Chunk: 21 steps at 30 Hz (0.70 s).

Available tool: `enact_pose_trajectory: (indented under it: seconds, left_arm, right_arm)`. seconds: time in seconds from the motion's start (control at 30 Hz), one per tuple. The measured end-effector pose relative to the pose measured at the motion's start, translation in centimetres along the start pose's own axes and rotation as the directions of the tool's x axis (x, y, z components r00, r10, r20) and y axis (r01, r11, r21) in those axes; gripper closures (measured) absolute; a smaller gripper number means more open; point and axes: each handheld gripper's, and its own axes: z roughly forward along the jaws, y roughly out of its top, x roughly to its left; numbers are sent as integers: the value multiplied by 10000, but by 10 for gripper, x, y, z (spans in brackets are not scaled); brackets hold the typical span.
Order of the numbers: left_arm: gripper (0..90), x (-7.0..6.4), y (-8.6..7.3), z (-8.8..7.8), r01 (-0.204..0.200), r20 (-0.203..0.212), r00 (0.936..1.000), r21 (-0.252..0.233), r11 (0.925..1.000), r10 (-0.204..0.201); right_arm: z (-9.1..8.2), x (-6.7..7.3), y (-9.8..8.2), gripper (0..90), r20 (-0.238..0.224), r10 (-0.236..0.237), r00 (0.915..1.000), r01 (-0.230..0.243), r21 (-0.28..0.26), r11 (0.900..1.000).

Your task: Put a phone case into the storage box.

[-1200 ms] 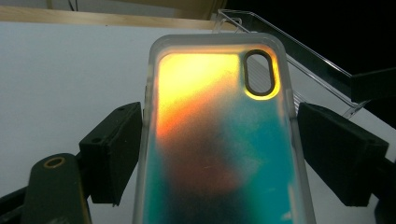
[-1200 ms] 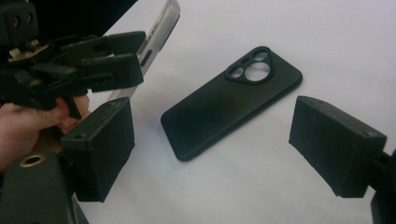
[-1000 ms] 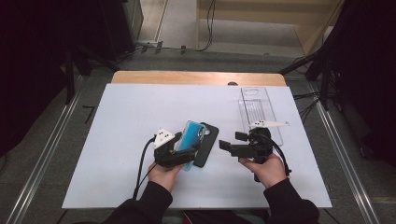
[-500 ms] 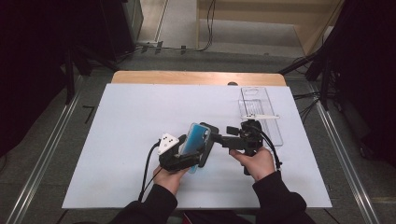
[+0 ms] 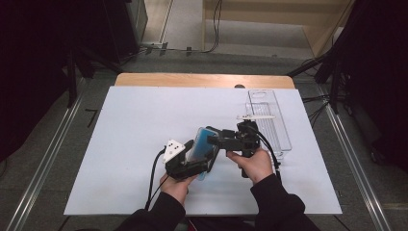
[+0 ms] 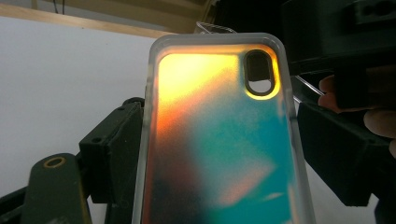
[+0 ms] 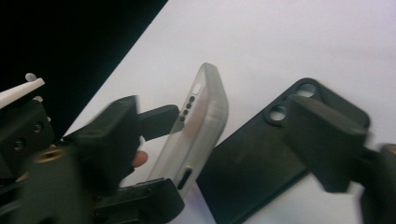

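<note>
My left gripper (image 5: 198,159) is shut on a phone case (image 5: 202,144) with a teal and orange back and a frosted rim, and holds it tilted up off the table. In the left gripper view the case (image 6: 219,154) stands between both jaws, its camera hole at the top. My right gripper (image 5: 215,140) reaches in from the right and is open. Its jaws have just been closing. In the right gripper view they straddle the case's frosted edge (image 7: 203,116) and a black phone case (image 7: 257,163) that lies flat on the white table, and neither pad presses on anything.
A clear plastic tray (image 5: 284,139) stands at the right of the white table top (image 5: 134,125), with a white stick (image 5: 255,117) across its near end. A wooden strip (image 5: 202,80) runs along the far edge. Cables trail from both grippers.
The right gripper has moved left, up to the case in the left gripper, and its jaws have narrowed. The left hand has shifted slightly right and tilted the case more upright.
</note>
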Motion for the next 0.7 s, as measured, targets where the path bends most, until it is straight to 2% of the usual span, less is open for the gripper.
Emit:
enact_pose_trajectory:
  seconds: [0.1, 0.27, 0.37, 0.5, 0.6, 0.7]
  left_arm:
    - [174, 0, 0, 0, -80, -67, 9999, 60, 9999, 81]
    - [174, -1, -2, 1, -50, -40, 10000, 137, 9999, 51]
    - [174, -3, -2, 1, -1, -15, 10000, 206, 9998, 2]
    - [173, -4, -2, 1, 77, 0, 10000, 260, 9996, -77]
    - [174, -4, -3, 1, 7, 7, 10000, 210, 9998, -7]
    - [173, -3, -3, 1, 106, 172, 9998, 168, 9998, -109]
  right_arm:
    - [5, -2, 0, 304, -54, 65, 10000, -64, 161, 9999]
    - [12, -5, 0, 468, -65, 760, 9971, -756, 491, 9959]
    - [13, -7, 1, 565, -95, 1088, 9940, -1084, 374, 9934]
    - [11, -5, 2, 717, -46, 1082, 9941, -1081, 207, 9939]
    - [9, -5, 2, 742, -104, 1184, 9929, -1182, 161, 9929]
    - [8, -7, 3, 746, -262, 1407, 9897, -1403, 166, 9900]
